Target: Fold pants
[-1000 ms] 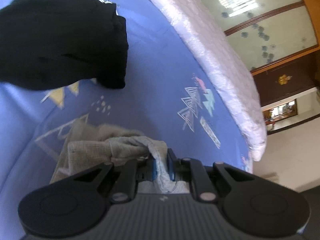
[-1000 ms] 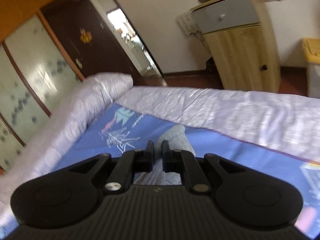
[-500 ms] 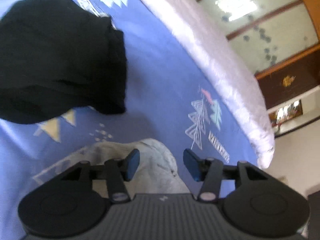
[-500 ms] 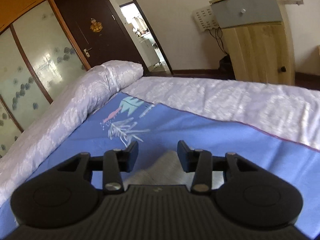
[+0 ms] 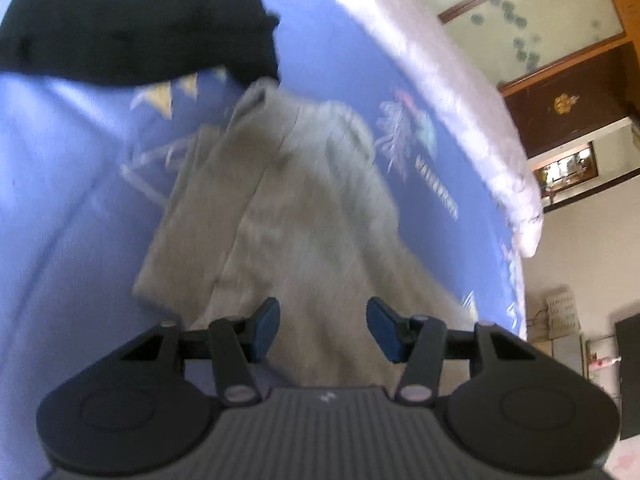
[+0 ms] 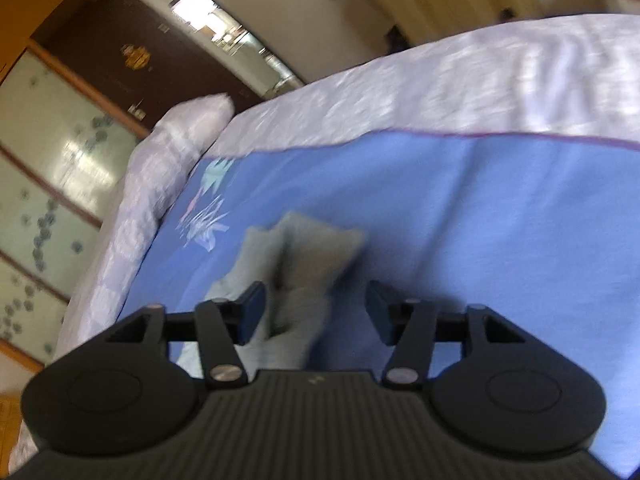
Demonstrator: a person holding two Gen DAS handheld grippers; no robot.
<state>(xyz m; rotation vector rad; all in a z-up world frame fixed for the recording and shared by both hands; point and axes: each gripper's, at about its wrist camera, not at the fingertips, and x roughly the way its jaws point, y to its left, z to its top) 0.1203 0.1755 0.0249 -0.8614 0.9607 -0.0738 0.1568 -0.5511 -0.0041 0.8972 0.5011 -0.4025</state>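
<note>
The left gripper (image 5: 323, 327) has its two black fingers with blue pads (image 5: 265, 322) standing apart, and nothing is pressed between them. Its jaws have just been opening; the cloth lies under and beyond the gap, not in it. The right gripper (image 6: 313, 314) is also apart, with its jaws just opening wider. A fold of the cloth shows in its gap, nearer to the left finger, but the pads do not press on it as far as the blurred view lets me see.

Beyond the fingers lie the light grey soft fabric pants (image 5: 280, 216), loose on the blue bed sheet with printed tree drawings (image 5: 340, 60). In the left wrist view the pants are spread in long overlapping layers, with one narrow strip beside the wider part. In the right wrist view only a small bunched end of them (image 6: 296, 256) is seen. A black crumpled garment (image 5: 132, 24) lies at the far end of the pants; whether it touches them I cannot tell. A pale lilac quilted border (image 6: 440, 80) runs along the edge of the sheet.

I judge that a fold has been laid down and released, so the step in hand is the letting go. The pants look still uneven. The next move probably calls for taking two new edges of the cloth and bringing one end over the other, keeping the layers flat.
</note>
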